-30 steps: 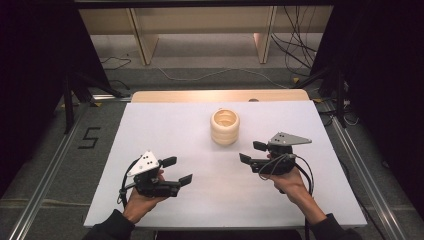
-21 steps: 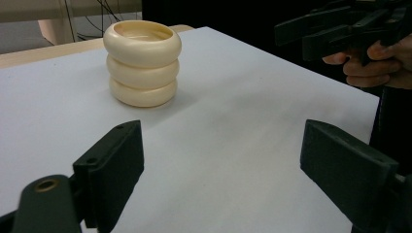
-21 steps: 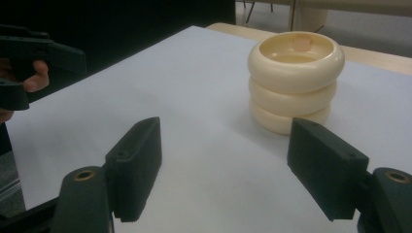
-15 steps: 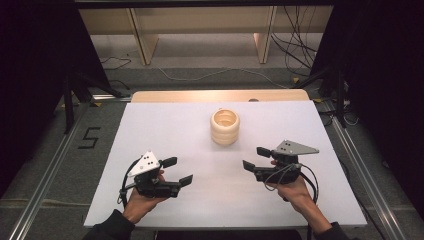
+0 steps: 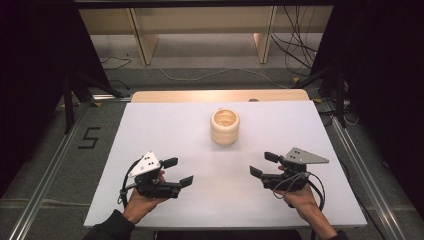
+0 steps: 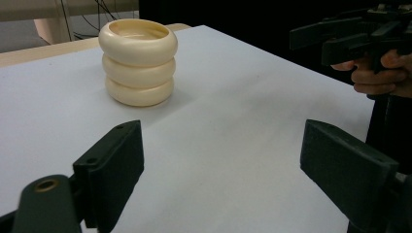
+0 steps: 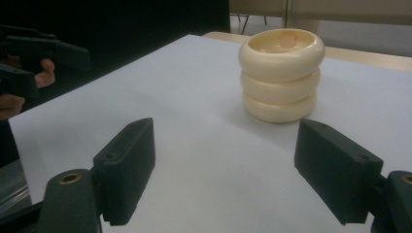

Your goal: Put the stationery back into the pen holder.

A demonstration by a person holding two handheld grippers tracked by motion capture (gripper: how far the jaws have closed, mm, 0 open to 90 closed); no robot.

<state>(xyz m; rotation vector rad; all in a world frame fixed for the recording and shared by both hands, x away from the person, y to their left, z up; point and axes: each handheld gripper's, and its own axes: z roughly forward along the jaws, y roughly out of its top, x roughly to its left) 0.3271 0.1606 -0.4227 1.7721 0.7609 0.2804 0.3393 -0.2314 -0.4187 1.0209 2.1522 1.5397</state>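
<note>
A stack of three cream rings (image 5: 225, 127) stands upright on the white board (image 5: 165, 125), just beyond its middle. My left gripper (image 5: 178, 171) rests near the front left, open and empty, pointing toward the centre. My right gripper (image 5: 261, 164) sits near the front right. Its jaws have just been opening and nothing lies between them. In the left gripper view the rings (image 6: 138, 60) stand ahead to the left of the wide-apart jaws of the left gripper (image 6: 223, 165). In the right gripper view the rings (image 7: 281, 73) stand ahead to the right of the right gripper (image 7: 231, 170).
A wooden strip (image 5: 220, 96) runs along the board's far edge. Metal rails (image 5: 42, 192) flank the table. Cables (image 5: 300, 55) lie on the floor behind. The other hand's gripper (image 6: 350, 39) shows at the top right of the left gripper view.
My right gripper has moved right and toward the near edge, away from the ring stack, and its jaws stand wider apart. The left gripper has stayed put.
</note>
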